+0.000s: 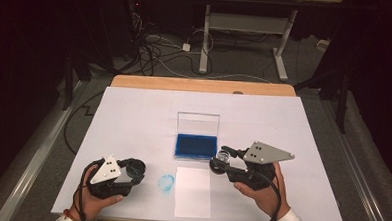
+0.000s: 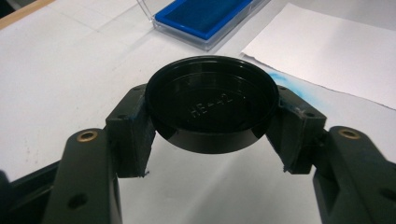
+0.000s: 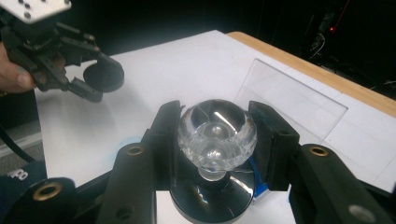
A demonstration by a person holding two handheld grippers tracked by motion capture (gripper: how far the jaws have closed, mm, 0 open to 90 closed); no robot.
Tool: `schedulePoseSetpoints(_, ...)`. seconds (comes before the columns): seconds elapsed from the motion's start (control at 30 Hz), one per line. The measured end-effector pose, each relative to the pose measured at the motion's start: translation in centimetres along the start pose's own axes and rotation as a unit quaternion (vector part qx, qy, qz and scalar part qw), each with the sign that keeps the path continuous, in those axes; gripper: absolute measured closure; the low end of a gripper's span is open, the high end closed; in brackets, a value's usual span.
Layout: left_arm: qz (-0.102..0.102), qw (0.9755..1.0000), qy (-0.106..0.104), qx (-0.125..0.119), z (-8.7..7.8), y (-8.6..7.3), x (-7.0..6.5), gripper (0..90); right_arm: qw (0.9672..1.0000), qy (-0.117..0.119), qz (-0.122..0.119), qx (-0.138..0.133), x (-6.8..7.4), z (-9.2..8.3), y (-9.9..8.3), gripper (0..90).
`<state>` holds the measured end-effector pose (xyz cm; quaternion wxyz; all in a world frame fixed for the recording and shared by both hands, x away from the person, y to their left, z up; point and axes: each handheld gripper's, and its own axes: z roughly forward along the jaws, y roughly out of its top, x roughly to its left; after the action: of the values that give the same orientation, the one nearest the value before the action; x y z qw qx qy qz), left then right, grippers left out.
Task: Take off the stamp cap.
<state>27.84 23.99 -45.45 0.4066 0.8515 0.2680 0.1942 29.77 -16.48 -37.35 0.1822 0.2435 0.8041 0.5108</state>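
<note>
The left gripper (image 2: 212, 140), at the lower left of the high view, is clamped across the rim of a black round cap (image 2: 211, 100), a light, rigid, smooth-walled part best held across its diameter. The right gripper (image 3: 217, 135), at lower centre of its own view, grips the clear faceted knob (image 3: 217, 130) of a stamp (image 1: 220, 162) beside the blue ink pad (image 1: 196, 146). The knob looks hard and slippery, so hold it at its widest ring.

Glossy black plastic cap (image 2: 212, 105); clear glassy knob (image 3: 217, 133) (faceted); matt white paper (image 1: 193, 191).
</note>
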Motion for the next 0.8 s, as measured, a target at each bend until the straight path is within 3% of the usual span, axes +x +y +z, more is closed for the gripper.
schedulePoseSetpoints(0.33,-0.011,0.9999,0.000,0.003,-0.6,-0.9,0.5,36.8,1.0000,-0.001,-0.001,0.006,-0.2,0.4,-0.1,57.0)
schedulePoseSetpoints(0.8,-0.009,0.9999,0.003,0.004,-0.8,-1.2,0.5,36.9,1.0000,-0.003,0.000,0.009,-0.8,1.4,0.4,56.9)
